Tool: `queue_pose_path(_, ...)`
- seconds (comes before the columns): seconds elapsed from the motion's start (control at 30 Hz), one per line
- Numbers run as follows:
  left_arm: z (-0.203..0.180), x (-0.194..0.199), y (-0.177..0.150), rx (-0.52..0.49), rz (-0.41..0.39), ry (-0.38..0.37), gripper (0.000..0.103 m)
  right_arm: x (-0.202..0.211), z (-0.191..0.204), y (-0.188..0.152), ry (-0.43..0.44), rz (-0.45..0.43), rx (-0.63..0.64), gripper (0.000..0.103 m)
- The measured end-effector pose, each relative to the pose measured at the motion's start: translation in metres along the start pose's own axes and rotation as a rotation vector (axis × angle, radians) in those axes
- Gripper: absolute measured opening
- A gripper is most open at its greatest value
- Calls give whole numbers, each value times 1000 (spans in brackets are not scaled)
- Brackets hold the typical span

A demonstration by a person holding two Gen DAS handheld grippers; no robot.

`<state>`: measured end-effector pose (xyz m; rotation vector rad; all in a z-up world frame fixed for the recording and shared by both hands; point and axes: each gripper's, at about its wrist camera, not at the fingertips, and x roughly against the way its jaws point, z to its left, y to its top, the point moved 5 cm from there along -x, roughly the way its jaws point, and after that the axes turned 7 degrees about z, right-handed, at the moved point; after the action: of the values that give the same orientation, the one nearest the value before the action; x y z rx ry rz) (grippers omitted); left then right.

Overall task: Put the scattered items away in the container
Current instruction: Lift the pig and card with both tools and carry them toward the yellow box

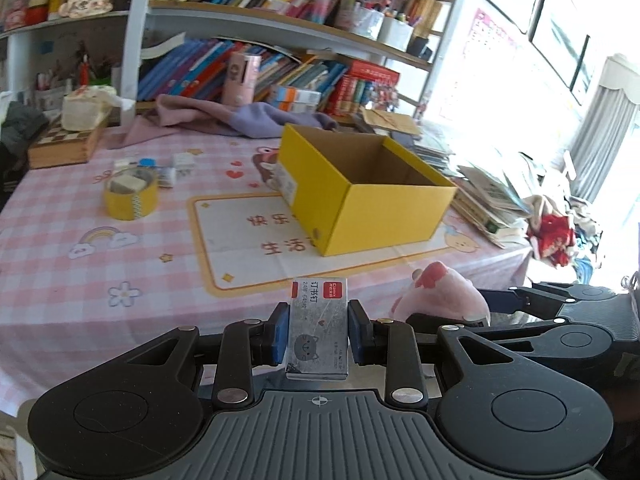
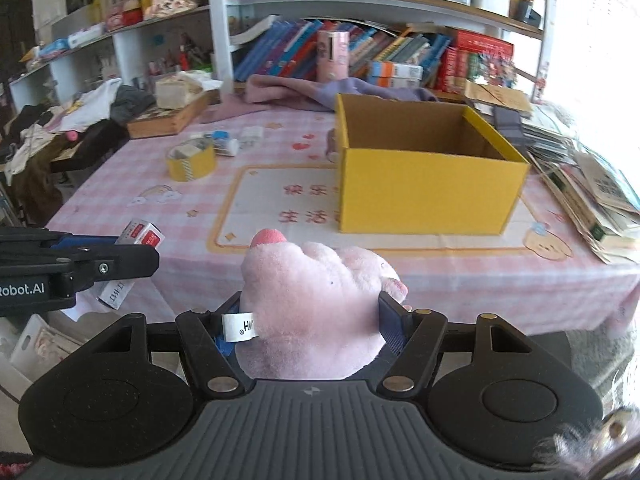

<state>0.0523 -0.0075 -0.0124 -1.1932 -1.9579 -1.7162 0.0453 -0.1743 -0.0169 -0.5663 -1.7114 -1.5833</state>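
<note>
left wrist view: the left gripper clamps a small staple box near the table's front edge; the open yellow box stands beyond on the checked tablecloth.
right wrist view: the right gripper grips a pink plush toy, with the yellow box ahead and a tape roll far left.

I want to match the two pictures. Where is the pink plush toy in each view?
Left wrist view: the pink plush toy sits low right, beyond the staple box.
Right wrist view: the toy fills the lower centre, between that gripper's jaws.
Shared landmark: the open yellow box on the checked tablecloth.
</note>
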Motion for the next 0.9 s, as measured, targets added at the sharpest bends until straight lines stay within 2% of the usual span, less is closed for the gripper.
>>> queue_pose_path(0.33,-14,-2,-4,-8,2,-31,29,14,-20,-10,-38,14,-36,65)
queue_pose_path(0.7,-17,-2,-5,-4,6,5,28,14,-28,-6,-30,43,-32,65)
queue_pose_path(0.9,-36,-14,2,-81,22,-22,29,14,-42,-8,-50,51,-60,65)
